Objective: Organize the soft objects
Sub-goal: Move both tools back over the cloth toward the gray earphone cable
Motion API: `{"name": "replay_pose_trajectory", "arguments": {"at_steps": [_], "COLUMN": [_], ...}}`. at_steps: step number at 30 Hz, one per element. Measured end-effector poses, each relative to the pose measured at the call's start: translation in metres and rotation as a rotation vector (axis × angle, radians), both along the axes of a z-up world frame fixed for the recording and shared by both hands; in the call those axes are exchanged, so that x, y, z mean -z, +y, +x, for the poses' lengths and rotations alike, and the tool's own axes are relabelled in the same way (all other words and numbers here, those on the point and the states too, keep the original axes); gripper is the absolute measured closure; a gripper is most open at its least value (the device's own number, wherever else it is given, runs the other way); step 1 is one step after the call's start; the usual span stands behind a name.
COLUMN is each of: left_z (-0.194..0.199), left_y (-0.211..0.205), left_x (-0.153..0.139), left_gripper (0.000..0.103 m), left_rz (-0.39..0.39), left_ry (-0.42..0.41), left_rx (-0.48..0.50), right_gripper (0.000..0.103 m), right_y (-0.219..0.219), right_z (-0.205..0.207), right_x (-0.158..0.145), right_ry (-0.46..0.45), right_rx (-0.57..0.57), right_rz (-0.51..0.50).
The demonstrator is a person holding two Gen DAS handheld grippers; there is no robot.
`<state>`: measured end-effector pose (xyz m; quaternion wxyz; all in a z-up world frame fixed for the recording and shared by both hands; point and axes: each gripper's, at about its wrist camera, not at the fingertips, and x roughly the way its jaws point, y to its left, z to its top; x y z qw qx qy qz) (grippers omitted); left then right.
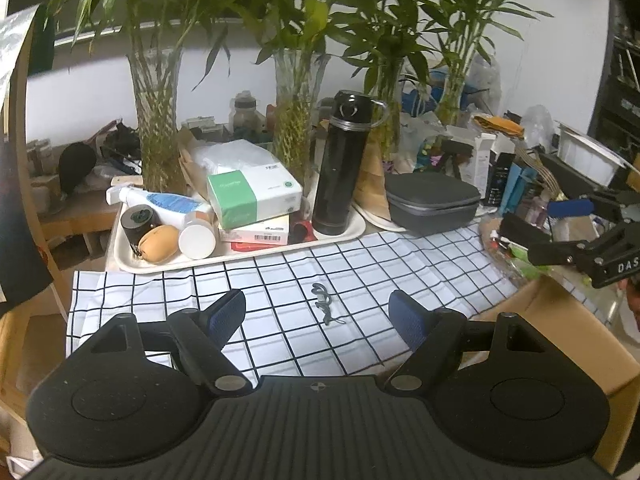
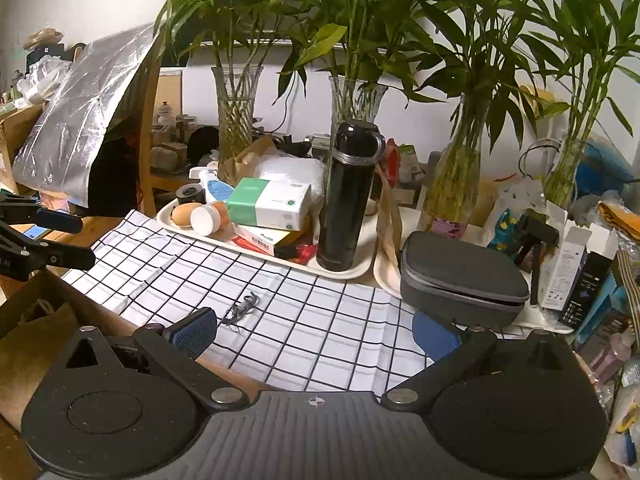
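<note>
Your left gripper [image 1: 318,314] hangs above the checked cloth [image 1: 400,256] with its blue-padded fingers [image 1: 228,316] spread wide and nothing between them. Just past those pads, a small grey tangle of cord [image 1: 326,308] lies loose on the cloth, touching neither finger and roughly centred in the gap. Behind it, a cream tray [image 1: 240,258] sits at the cloth's far edge, and on it from the left you have a tan pouch [image 1: 160,243], a white-capped bottle [image 1: 197,238] on its side, a green-and-white tissue box [image 1: 252,196] stacked on flatter boxes, and a tall black flask [image 1: 340,164] standing upright. To the right of the tray rests a grey zip case [image 1: 434,202], shut. Over on your right side, the right gripper [image 2: 316,334] is likewise wide apart and empty, its left pad [image 2: 194,330] over the cloth's near edge beside a cardboard box [image 2: 36,320]. From this view the cord [image 2: 242,309] lies just ahead of that left pad, not touching it, with the flask [image 2: 348,196] and the case [image 2: 460,276] further back and bamboo vases [image 2: 452,176] behind them.
</note>
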<state>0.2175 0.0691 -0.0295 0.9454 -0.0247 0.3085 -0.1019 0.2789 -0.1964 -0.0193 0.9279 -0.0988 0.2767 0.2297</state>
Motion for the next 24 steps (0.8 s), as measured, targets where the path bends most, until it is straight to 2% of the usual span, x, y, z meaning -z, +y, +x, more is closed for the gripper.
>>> {"name": "replay_pose_trajectory", "arguments": {"at_steps": [14, 18, 24], "left_z": [0.026, 0.032, 0.042], "left_y": [0.026, 0.028, 0.032], "left_x": [0.023, 0.026, 0.036], "left_gripper": [0.024, 0.024, 0.024], "left_rz": [-0.060, -0.044, -0.071], "left_ry": [0.059, 0.070, 0.137], "left_rx": [-0.040, -0.028, -0.011], "right_gripper": [0.000, 0.000, 0.000], "right_y": [-0.002, -0.001, -0.002], "right_z": [0.032, 0.043, 0.065], "right_x": [0.017, 0.025, 0.038], "right_ry": [0.074, 0.096, 0.179], "right_rx": [-0.002, -0.009, -0.004], "right_rz": [0.010, -0.004, 0.011]}}
